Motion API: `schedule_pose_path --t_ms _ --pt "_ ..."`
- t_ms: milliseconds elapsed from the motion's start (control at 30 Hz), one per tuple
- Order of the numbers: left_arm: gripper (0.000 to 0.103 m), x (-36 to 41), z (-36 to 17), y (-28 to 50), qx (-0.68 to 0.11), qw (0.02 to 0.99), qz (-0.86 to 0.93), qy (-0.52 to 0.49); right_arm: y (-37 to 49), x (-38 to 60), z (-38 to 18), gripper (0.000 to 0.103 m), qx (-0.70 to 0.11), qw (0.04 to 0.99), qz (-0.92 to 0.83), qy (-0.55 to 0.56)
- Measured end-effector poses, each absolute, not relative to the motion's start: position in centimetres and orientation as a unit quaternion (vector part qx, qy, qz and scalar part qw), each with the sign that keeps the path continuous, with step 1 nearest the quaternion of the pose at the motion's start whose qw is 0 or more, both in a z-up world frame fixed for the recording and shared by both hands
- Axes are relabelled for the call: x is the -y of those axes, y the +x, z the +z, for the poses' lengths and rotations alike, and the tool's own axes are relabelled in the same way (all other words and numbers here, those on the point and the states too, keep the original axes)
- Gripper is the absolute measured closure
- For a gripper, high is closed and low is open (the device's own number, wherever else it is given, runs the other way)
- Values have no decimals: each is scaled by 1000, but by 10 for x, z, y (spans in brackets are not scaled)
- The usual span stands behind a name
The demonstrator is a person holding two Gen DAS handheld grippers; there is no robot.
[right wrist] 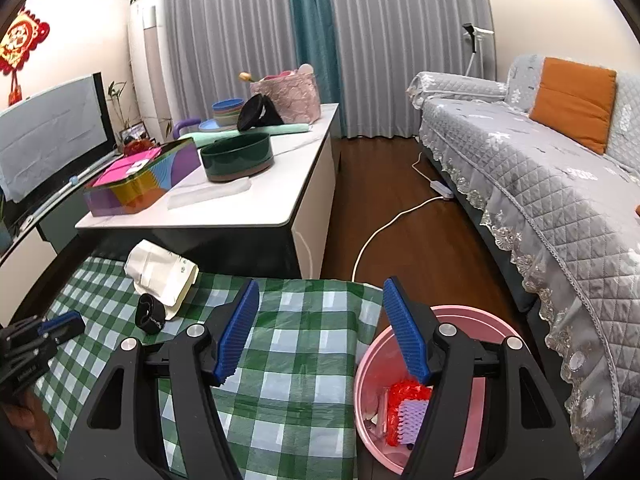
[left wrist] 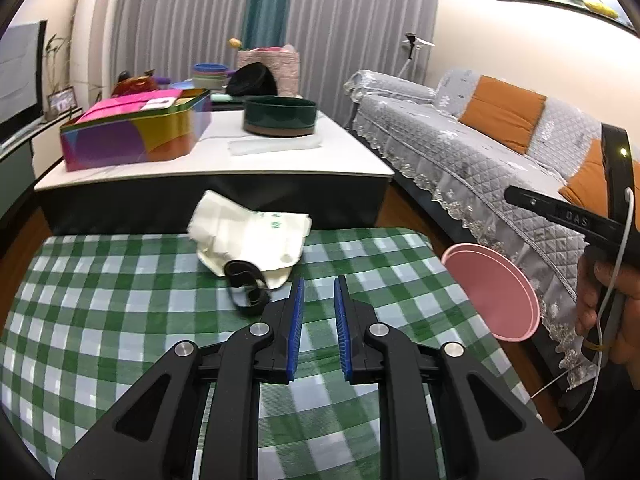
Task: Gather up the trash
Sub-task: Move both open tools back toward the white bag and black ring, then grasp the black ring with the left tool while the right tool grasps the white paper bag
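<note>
A crumpled cream paper bag (left wrist: 248, 236) (right wrist: 162, 276) lies at the far edge of the green checked tablecloth (left wrist: 120, 300) (right wrist: 300, 344). A black strap (left wrist: 244, 286) (right wrist: 149, 314) lies against its near side. My left gripper (left wrist: 319, 280) (right wrist: 60, 326) hovers just right of the strap, its blue pads a narrow gap apart with nothing between them. My right gripper (right wrist: 322, 282) stands wide open and empty over the table's right edge. Below it, the pink bin (right wrist: 370, 360) (left wrist: 492, 292) holds a red wrapper (right wrist: 408, 394) and a purple item (right wrist: 412, 416).
Beyond the cloth stands a white coffee table (left wrist: 280, 164) (right wrist: 248, 208) with a colourful tin box (left wrist: 136, 132) and a dark green round tin (left wrist: 280, 116). A grey sofa (right wrist: 540, 168) runs along the right. A white power cord (right wrist: 384, 228) crosses the wooden floor.
</note>
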State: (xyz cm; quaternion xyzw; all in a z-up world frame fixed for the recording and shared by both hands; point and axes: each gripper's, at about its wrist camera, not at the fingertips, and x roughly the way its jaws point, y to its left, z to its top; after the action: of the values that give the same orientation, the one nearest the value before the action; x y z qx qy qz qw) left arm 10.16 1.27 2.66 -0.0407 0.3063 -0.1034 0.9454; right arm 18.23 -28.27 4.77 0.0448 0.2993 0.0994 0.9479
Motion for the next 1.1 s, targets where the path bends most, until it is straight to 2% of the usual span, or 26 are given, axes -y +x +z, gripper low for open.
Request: schedule_pose_path --t_ms 267,467,867,933,967,1000,1100 --pt "88 -57 18 111 -308 948 -42 -59 184 277 46 38 -294 947 118 51" --pt "88 -94 -1 123 -323 943 11 -82 192 261 35 48 -299 939 157 73" --pt "88 -96 -14 142 -330 938 8 -105 225 198 17 49 -314 911 243 111" --pt "88 -97 -15 146 -331 938 10 -102 241 192 6 47 -324 906 239 133" --pt "88 -98 -15 147 -331 938 12 -99 246 189 3 45 -327 904 236 139" --pt "88 -99 -16 149 -331 938 15 -98 254 185 -2 38 -330 905 228 145" --pt "88 -104 -16 153 -332 938 22 -99 271 174 -13 34 -330 904 219 158"
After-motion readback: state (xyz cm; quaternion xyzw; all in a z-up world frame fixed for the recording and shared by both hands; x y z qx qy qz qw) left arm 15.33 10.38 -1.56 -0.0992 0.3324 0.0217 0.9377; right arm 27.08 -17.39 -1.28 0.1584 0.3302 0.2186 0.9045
